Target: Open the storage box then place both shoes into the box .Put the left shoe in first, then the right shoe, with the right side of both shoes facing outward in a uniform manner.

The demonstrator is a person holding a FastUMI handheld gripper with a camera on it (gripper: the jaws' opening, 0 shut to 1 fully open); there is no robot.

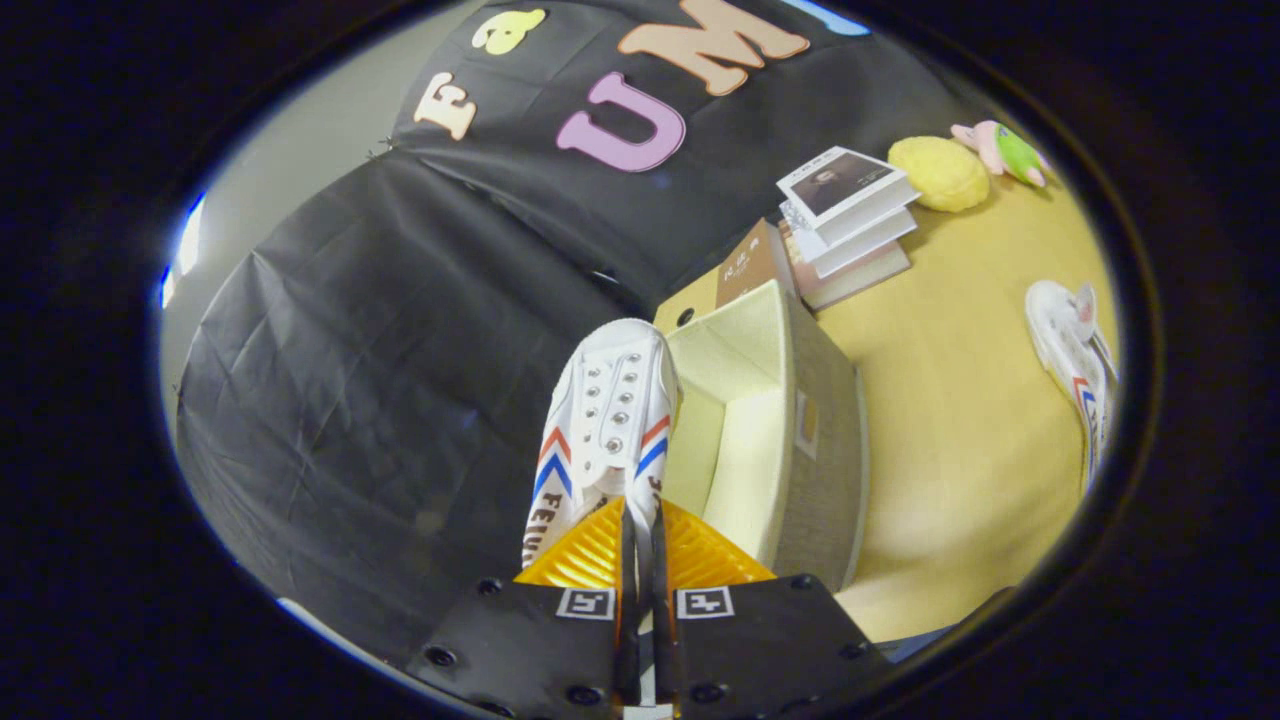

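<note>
Between the fingers, gripper (640, 535) clamped on white shoe (608, 420); beside open box (800, 440), seemingly above it; second shoe (1075, 360) well apart on table (950, 400).

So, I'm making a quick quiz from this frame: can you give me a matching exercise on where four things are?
Things:
1. held shoe
2. storage box
3. second shoe
4. stack of books

Places:
A. lying on the table, far side of the box from the fingers
B. gripped between the fingers
C. beyond the box
D. open, beside the held shoe

Pairs: 1-B, 2-D, 3-A, 4-C
</note>
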